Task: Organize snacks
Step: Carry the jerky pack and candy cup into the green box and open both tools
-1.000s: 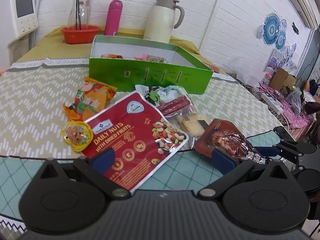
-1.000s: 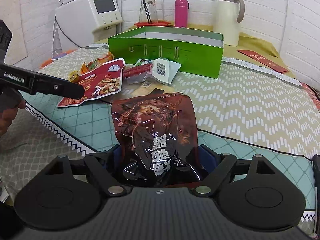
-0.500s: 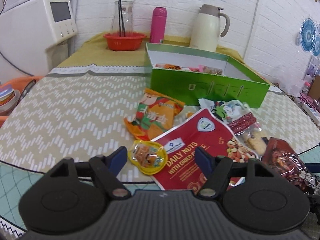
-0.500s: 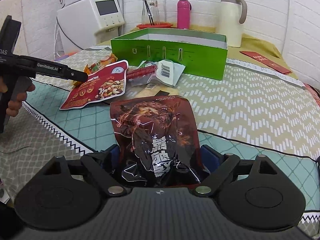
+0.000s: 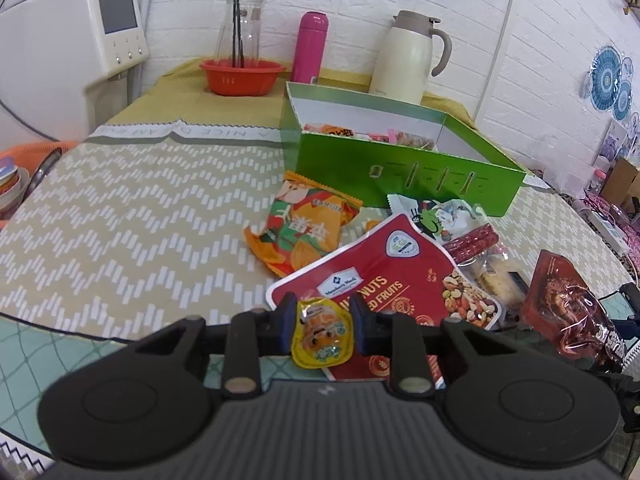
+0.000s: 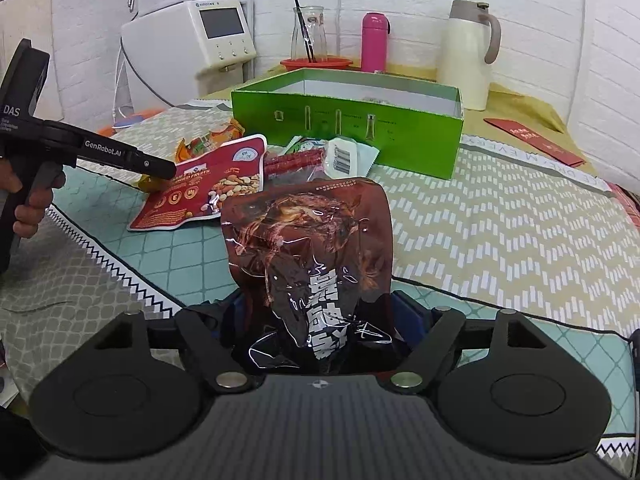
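Note:
A small yellow jelly pack [image 5: 322,334] lies at the near edge of the red nuts bag [image 5: 384,280]. My left gripper [image 5: 323,320] is closing its jaws on the pack, and both blue pads touch its sides. In the right wrist view the left gripper [image 6: 160,168] reaches in from the left over the nuts bag [image 6: 208,188]. My right gripper [image 6: 320,316] is shut on a dark red-brown snack bag [image 6: 308,240], held upright above the table. The open green box [image 5: 400,172] with several snacks inside stands behind the pile.
An orange snack bag [image 5: 304,228] and a sausage pack [image 5: 472,242] lie in front of the box. Behind it stand a cream thermos jug [image 5: 404,60], a pink bottle [image 5: 310,48] and a red bowl [image 5: 240,76]. A white appliance [image 5: 68,48] is at the far left.
The left gripper swung left from over the nuts bag to the yellow jelly pack, and its jaws narrowed from wide open onto the pack. The right gripper kept still with its bag.

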Demonstrator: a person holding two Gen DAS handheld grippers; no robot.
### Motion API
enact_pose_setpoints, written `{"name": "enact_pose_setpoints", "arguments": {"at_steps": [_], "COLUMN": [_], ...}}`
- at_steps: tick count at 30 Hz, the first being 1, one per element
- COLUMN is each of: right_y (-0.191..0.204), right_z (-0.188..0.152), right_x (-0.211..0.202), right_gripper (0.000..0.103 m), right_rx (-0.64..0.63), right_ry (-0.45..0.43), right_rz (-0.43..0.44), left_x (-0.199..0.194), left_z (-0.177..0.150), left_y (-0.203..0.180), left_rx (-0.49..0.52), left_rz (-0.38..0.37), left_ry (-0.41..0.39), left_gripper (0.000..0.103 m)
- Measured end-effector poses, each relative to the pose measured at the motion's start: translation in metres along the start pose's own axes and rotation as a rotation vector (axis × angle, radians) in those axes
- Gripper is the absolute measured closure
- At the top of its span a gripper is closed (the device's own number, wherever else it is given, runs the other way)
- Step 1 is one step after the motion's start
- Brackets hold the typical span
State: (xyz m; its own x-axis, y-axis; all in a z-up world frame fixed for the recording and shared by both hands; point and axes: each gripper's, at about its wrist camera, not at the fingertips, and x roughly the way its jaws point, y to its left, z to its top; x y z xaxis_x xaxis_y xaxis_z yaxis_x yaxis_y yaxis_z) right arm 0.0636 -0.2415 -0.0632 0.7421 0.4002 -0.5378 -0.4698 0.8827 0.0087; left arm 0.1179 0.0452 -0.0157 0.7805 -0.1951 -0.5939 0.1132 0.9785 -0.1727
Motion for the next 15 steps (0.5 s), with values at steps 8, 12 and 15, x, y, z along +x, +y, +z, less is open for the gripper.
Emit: {"name": "enact_pose_setpoints", "arguments": {"at_steps": [8,12,15], "right_y": [-0.004,-0.012,-0.019], "right_z": [0.027,0.053,0.075], "right_x": [-0.021,-0.019,-0.011], "right_gripper": [0.0,0.0,0.0], "right_rx": [-0.006,-0.008,0.005], "right_ry": [-0.105,-0.171,-0.208], "right_rz": [-0.021,-0.048,-0.066], "left_x": [-0.031,-0.034,-0.028], "left_z": [0.025,0.056,0.08], "left_y": [-0.01,-0.026,-0.038], "left_rx": [-0.016,0.003,0.022], "left_rz": [-0.109,-0.17,-0.181], "left_ry": [-0.08,-0.143,-0.184], "left_gripper": [0.078,0.078,0.078]}}
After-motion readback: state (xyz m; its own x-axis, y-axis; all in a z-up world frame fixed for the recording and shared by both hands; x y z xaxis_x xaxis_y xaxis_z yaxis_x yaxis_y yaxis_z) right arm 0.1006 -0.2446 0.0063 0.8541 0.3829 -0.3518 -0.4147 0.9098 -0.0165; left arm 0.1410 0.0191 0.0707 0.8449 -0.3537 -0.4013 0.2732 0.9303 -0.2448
